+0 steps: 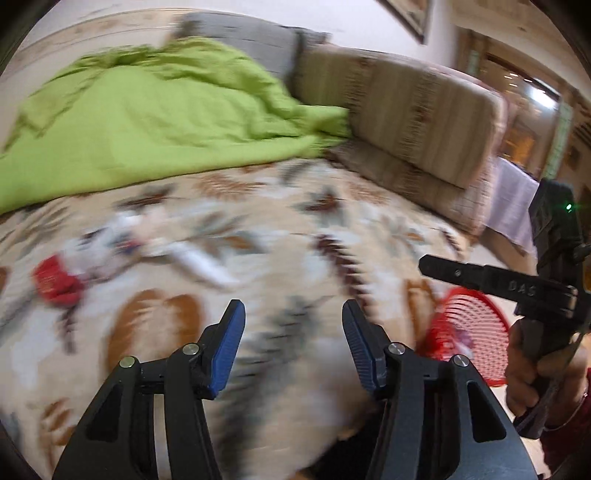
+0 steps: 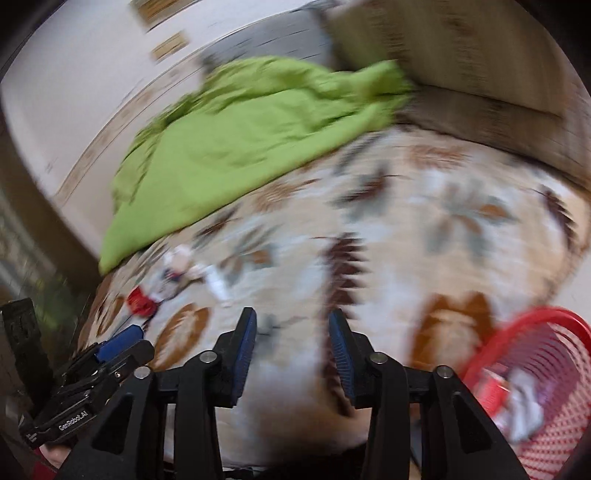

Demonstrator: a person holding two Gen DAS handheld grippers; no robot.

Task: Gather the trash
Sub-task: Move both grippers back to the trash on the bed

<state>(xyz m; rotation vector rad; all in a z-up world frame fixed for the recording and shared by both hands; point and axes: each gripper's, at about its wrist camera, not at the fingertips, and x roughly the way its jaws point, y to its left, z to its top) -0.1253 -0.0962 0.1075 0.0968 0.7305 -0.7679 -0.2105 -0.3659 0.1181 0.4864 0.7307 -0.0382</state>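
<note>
A big bed (image 1: 295, 236) fills both views, covered by a soft cream sheet with brown and grey leaf shapes. A crumpled green blanket (image 1: 147, 110) lies at the far side. Beside it sit striped tan cushions (image 1: 417, 118) against a pale wall (image 1: 74, 22). Both pictures are blurry.

The trash (image 1: 110, 254) lies on the sheet near the blanket: a red scrunched bit and white wrappers, all crinkly. A red basket (image 2: 535, 387) with small holes stands at the bed's right edge, and some red and white scraps are inside it.

The left gripper (image 1: 293, 321) is spread wide and holds nothing. The right gripper (image 2: 291, 328) is spread too and holds nothing. Their fingers (image 2: 243, 354) are black with ridged blue pads.
</note>
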